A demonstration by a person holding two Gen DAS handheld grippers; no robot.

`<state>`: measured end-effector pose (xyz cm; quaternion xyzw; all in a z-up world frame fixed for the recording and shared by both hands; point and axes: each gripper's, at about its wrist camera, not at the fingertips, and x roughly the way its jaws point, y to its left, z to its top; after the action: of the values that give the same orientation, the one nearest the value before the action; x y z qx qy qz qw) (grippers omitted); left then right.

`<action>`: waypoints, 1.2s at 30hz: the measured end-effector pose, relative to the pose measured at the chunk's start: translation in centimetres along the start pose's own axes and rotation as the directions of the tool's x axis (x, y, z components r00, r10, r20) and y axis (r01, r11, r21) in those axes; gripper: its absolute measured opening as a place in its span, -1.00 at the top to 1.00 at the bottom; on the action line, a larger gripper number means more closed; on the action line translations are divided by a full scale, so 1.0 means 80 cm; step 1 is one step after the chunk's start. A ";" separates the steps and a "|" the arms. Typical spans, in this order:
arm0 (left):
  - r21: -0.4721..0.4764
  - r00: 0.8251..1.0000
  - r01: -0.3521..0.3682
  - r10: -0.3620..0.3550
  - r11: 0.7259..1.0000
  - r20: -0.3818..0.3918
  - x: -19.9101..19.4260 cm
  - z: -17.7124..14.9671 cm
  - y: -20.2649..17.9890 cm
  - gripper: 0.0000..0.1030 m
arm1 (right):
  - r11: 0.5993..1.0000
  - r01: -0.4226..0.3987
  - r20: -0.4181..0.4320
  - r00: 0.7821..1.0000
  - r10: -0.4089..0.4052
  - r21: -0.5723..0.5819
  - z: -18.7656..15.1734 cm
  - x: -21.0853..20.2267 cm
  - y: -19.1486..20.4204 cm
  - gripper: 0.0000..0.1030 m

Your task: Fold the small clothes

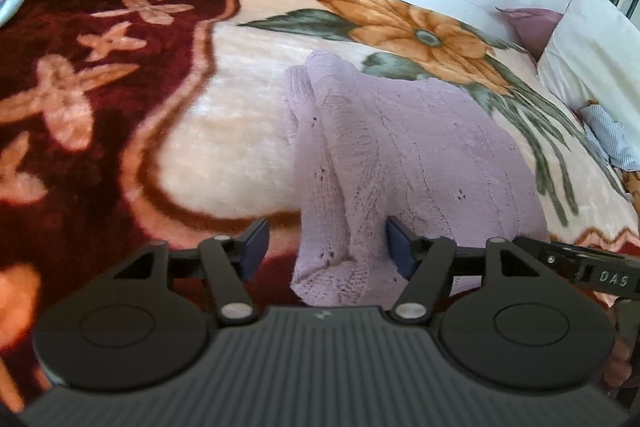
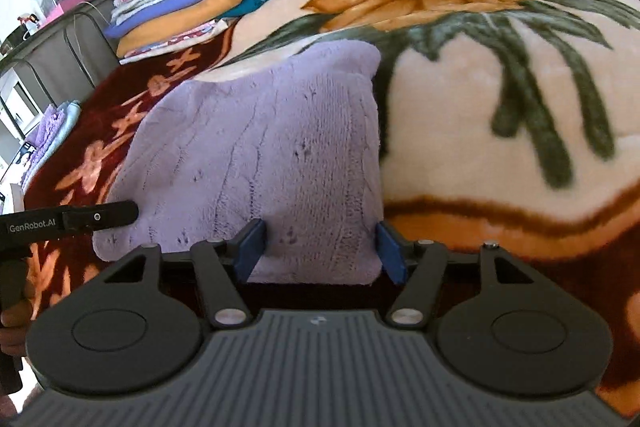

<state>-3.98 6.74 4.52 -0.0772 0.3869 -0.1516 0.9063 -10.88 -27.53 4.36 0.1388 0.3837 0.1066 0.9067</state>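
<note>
The lilac knitted garment lies folded into a neat block on the bed's flowered blanket, its near hem just ahead of both grippers; the left gripper has its jaws released, spread either side of the folded left edge without pinching it, and the right gripper likewise stands released over the near right corner. This fold looks finished to me. The next move probably calls for grasping the block and carrying it toward the stack of folded clothes beyond the jaws.

Bright daylight, blown-out walls (fisheye-bent edges), slight blur.
</note>
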 end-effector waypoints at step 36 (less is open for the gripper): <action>0.154 0.958 -0.283 0.287 0.947 -0.007 0.009 -0.072 -0.074 -0.66 | 0.985 0.144 -0.027 0.989 -0.147 -0.095 -0.068 -0.001 0.024 -1.00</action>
<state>-8.96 0.80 1.64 0.0508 0.3944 -0.0493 0.9162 -15.06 -24.81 1.44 0.0662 0.4028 0.0603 0.9109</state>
